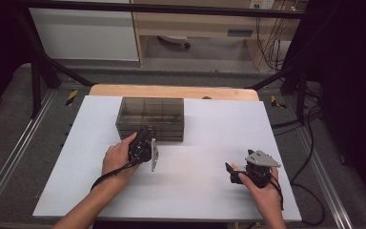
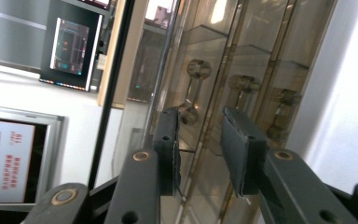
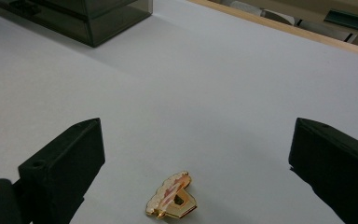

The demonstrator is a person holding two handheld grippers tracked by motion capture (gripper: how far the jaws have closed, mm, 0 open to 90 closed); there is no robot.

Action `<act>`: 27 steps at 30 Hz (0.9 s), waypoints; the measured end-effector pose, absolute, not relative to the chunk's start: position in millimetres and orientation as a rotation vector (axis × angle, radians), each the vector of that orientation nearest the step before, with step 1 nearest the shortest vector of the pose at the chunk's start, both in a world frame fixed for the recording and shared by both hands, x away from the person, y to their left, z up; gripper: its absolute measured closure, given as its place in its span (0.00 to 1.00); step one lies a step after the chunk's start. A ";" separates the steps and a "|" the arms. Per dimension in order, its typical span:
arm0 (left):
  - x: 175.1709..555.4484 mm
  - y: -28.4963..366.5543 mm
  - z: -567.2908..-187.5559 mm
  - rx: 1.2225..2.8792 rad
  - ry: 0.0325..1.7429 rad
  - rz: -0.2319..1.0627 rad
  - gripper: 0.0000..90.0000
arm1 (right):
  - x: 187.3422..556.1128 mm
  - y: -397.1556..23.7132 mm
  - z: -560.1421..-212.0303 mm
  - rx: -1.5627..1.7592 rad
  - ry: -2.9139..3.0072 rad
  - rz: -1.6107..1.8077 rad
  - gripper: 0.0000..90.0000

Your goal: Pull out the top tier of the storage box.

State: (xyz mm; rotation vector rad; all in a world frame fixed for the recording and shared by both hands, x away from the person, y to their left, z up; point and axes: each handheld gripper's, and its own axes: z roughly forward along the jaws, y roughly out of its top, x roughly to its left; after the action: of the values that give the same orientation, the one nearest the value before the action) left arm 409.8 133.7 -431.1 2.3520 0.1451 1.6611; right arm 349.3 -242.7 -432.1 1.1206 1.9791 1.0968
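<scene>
White tabletop [image 1: 195, 191]: left gripper [image 2: 199, 140] narrows, grasping nothing, lined up before a drawer knob [image 2: 189, 113] (likely to pull); right gripper [image 3: 196, 168] spread wide over the badge [image 3: 171, 201].

High view overlooks the table [image 1: 195, 191]; gripper views sit close, sharing the drawer box [image 1: 150, 119].
</scene>
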 end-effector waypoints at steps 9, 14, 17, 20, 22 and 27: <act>413.6 132.5 -435.0 2.356 0.066 1.747 0.81 | 349.1 -242.5 -432.8 1.119 1.985 1.091 0.05; 414.4 132.8 -434.6 2.342 0.036 1.775 0.88 | 349.4 -242.0 -433.3 1.111 1.994 1.084 0.05; 413.9 131.5 -435.9 2.341 0.009 1.800 0.88 | 350.1 -244.2 -433.5 1.118 1.988 1.082 0.05; 413.7 129.9 -436.4 2.339 -0.006 1.809 0.88 | 350.0 -245.8 -433.7 1.127 1.987 1.082 0.05; 413.8 128.7 -436.9 2.342 -0.031 1.825 0.87 | 350.1 -246.3 -433.5 1.127 1.986 1.083 0.05; 413.8 125.7 -437.9 2.341 -0.065 1.847 0.87 | 350.2 -245.6 -433.3 1.118 1.991 1.080 0.04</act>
State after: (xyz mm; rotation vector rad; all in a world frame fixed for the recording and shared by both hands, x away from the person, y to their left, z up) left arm 413.8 125.7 -437.9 2.3405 -0.0653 1.8471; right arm 350.2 -245.6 -433.3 1.1184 1.9912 1.0802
